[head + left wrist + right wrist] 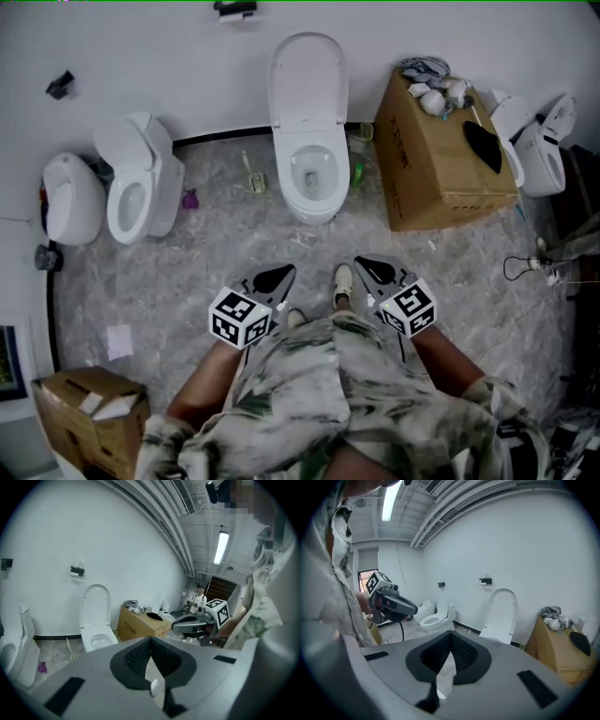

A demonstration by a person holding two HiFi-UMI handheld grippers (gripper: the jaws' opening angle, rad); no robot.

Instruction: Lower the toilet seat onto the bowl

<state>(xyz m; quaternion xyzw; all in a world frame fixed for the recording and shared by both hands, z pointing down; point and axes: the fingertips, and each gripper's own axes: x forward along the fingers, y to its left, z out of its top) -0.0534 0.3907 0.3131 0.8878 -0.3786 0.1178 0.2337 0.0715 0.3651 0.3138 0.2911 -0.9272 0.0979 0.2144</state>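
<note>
A white toilet (314,178) stands against the far wall in the middle of the head view. Its raised seat and lid (307,80) lean upright against the wall, and the bowl is open. I cannot tell the seat apart from the lid. My left gripper (275,279) and right gripper (375,272) are both shut and empty, held near my body, well short of the bowl. The left gripper view shows the toilet (96,620) far off beyond the closed left gripper (151,641). In the right gripper view the toilet (501,616) is likewise distant past the closed right gripper (451,637).
A large cardboard box (441,159) with clutter on top stands right of the toilet. Two other toilets (141,178) (70,197) sit at the left and another toilet (539,141) at the far right. A smaller box (89,412) is at the lower left. My shoe (343,286) rests on the marble floor.
</note>
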